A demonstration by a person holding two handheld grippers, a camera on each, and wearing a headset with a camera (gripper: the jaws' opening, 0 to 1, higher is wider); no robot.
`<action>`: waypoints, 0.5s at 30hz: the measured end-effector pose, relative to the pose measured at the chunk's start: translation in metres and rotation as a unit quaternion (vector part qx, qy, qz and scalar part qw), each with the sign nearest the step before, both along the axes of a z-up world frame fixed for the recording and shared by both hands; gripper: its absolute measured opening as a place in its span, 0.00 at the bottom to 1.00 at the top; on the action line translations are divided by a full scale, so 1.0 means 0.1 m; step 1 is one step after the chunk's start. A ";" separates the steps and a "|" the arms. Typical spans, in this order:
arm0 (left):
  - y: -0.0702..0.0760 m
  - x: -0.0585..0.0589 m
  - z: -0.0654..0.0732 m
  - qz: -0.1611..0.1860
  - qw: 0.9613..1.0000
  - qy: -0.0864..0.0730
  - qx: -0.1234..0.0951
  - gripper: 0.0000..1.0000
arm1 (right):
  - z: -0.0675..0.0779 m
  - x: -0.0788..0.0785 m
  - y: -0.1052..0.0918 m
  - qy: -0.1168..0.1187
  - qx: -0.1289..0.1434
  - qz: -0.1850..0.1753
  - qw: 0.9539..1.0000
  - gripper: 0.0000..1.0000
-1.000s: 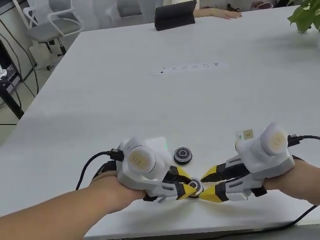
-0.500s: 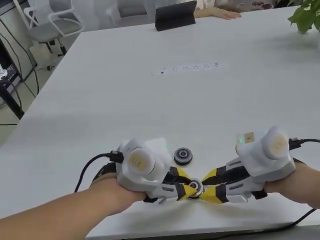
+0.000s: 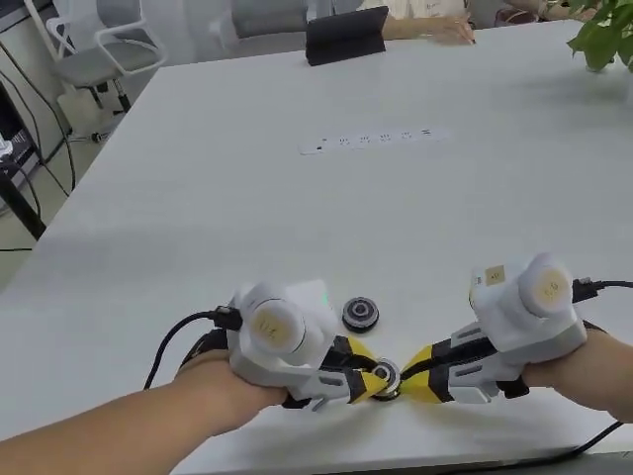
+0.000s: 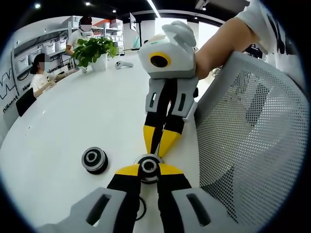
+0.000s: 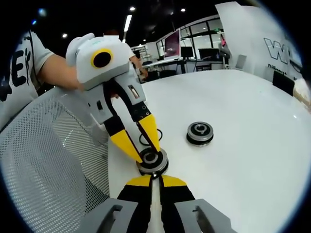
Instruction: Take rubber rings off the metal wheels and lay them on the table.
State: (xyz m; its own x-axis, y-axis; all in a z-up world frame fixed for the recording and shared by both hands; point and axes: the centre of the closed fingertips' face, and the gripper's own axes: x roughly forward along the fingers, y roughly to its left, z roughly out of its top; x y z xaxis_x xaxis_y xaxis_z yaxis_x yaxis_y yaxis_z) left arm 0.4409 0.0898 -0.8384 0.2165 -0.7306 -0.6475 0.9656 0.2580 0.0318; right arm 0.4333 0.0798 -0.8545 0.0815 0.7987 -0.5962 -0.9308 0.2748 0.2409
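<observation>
Near the table's front edge lies a metal wheel [image 3: 385,375] with a dark rubber ring round its rim. My left gripper [image 3: 371,379] comes in from the left, and its yellow jaws are shut on the wheel [image 4: 148,166]. From the right, my right gripper [image 3: 404,381] has its jaws pressed together at the edge of the wheel [image 5: 152,161], on the rubber ring. A second wheel [image 3: 360,313] with its ring sits just beyond them. One loose black ring [image 5: 148,138] lies on the table under the left gripper.
The white table [image 3: 297,218] stretches far ahead, with a flat strip [image 3: 376,137] at its middle, a black case [image 3: 346,32] at the far edge and a plant [image 3: 603,35] at the far right. A mesh chair [image 4: 243,136] stands just off the near edge.
Both grippers stay at the wheel. The right one has drawn slightly closer to it.
</observation>
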 end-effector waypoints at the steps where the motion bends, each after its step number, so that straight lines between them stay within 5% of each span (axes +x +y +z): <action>1: 0.00 0.00 0.00 0.000 1.000 0.000 0.000 0.07 | 0.02 0.00 0.00 0.001 0.004 -0.003 1.000 0.00; 4: 0.00 0.00 0.00 0.001 1.000 -0.001 0.000 0.07 | 0.00 0.00 0.00 0.005 0.001 -0.005 1.000 0.00; 6: 0.00 0.00 0.00 0.002 1.000 0.000 -0.001 0.07 | 0.00 0.00 -0.01 0.040 0.014 -0.036 0.998 0.00; 9: 0.00 0.00 0.00 0.007 1.000 0.001 -0.001 0.07 | 0.03 0.04 -0.04 0.081 0.044 -0.067 0.993 0.00; 15: -0.01 0.00 0.00 0.009 1.000 0.001 -0.003 0.07 | 0.14 0.08 -0.06 0.118 0.092 -0.106 0.983 0.00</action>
